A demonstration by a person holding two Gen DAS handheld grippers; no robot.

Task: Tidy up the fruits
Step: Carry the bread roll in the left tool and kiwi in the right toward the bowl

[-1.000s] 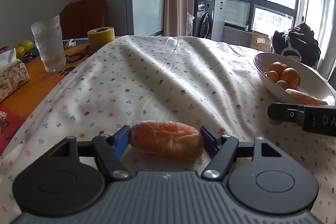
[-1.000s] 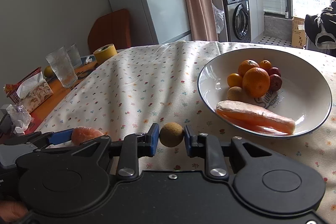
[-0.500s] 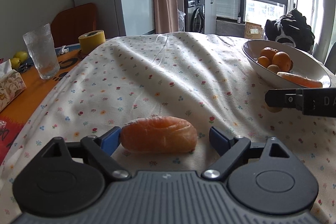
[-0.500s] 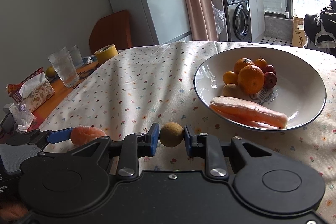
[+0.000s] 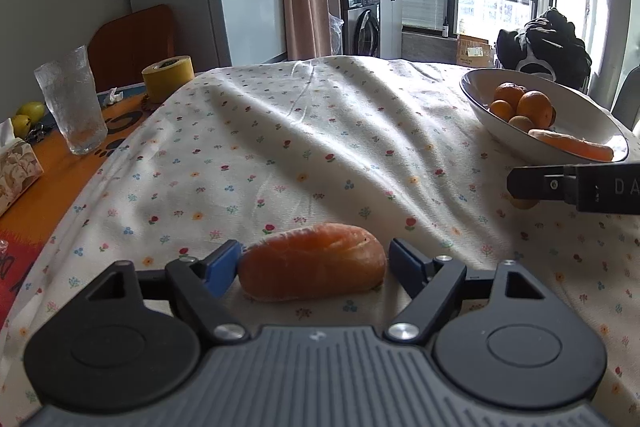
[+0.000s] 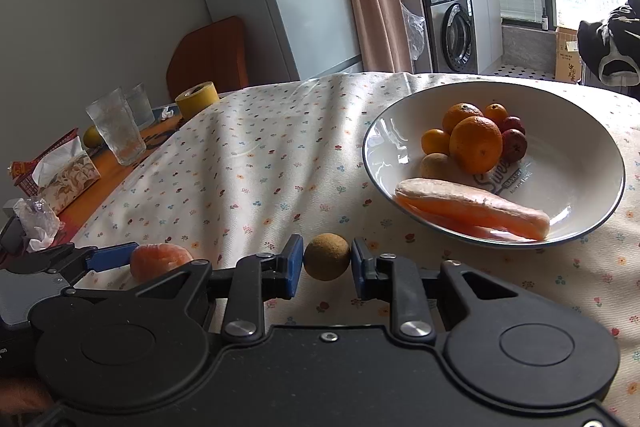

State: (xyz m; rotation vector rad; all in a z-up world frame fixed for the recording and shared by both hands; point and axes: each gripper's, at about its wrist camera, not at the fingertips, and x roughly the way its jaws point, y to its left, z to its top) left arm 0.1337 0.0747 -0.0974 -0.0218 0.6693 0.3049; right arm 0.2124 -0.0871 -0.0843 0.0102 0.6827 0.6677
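Two tongs are working at once over the flower-print table (image 5: 320, 131). Left tongs (image 5: 314, 263) are standing spread around an orange fruit piece (image 5: 313, 267) that is lying on the cloth; a narrow gap is showing at each blue pad (image 5: 221, 267), so nothing is being gripped on that side. Right tongs (image 6: 327, 263) are pinching a small round brown fruit (image 6: 327, 256) between their pads, both touching it. From this angle I cannot tell for sure whether that fruit is lifted clear of the cloth or resting on it.

Step in hand, as I am judging it: the right side is carrying its brown fruit toward the white bowl (image 6: 580, 155), while the left side is lining up on the orange piece. The bowl is sitting ahead and to the right of the right tongs, near but not under them, and is already holding oranges (image 6: 476, 145), a few small dark red fruits and long pale orange pieces.

Next move is calling for a lift high enough to clear the near rim before release over the bare part of the bowl. The left side is needing closure on the soft piece, squarely across its ends, with light pressure.
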